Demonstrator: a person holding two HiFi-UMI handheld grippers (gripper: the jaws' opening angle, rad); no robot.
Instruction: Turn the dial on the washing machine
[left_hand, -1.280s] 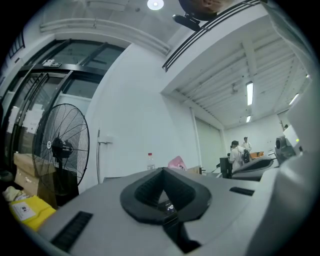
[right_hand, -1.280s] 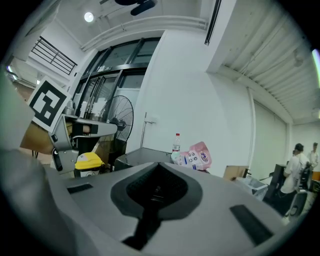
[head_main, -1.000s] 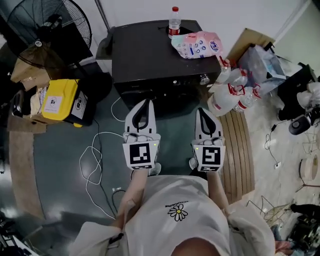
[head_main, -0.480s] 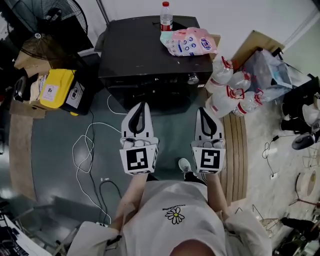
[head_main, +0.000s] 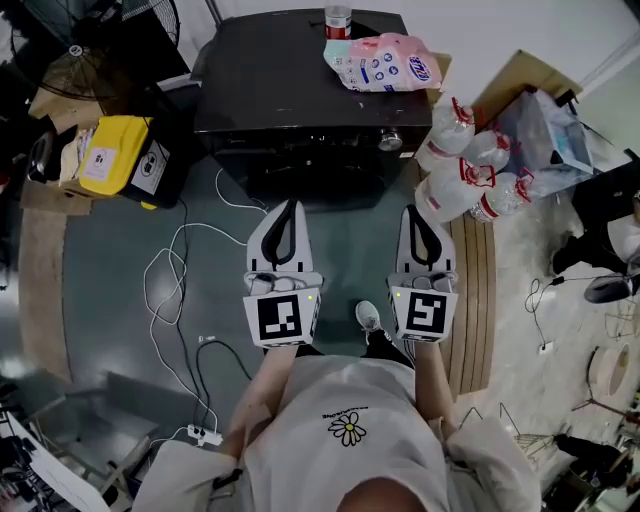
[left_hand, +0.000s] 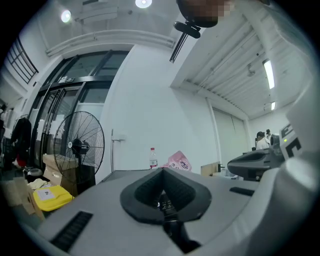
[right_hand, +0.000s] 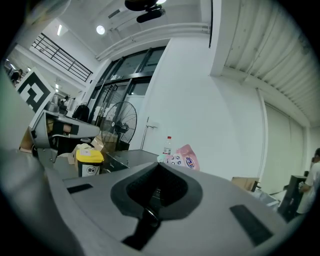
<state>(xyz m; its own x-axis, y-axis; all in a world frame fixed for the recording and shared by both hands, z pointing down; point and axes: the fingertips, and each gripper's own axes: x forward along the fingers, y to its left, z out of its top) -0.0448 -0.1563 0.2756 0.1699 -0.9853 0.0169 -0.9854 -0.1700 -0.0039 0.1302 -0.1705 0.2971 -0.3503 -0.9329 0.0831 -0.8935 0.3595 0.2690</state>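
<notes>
1. Left gripper (head_main: 289, 206): I read its jaws as pressed together and empty. It is held level, short of the washing machine's front.
2. Right gripper (head_main: 413, 211): jaws likewise together and empty, alongside the left.
3. Washing machine (head_main: 290, 100): dark top. I place the silver dial (head_main: 390, 140) at its front right corner, apart from both grippers.
4. Water bottle (head_main: 338, 18): at the rear edge.
5. Pink bag (head_main: 385, 62): at the rear right corner.

Top: a white top (head_main: 300, 400) is worn, printed with a daisy (head_main: 347, 428) on the chest.
Foot: a pale shoe (head_main: 368, 316) is worn.
Tools: the left gripper (head_main: 291, 206) and the right gripper (head_main: 413, 211) are cased in pale grey and lined in black.
Markers: a left cube (head_main: 281, 317) and a right cube (head_main: 424, 313) are printed with black squares.
</notes>
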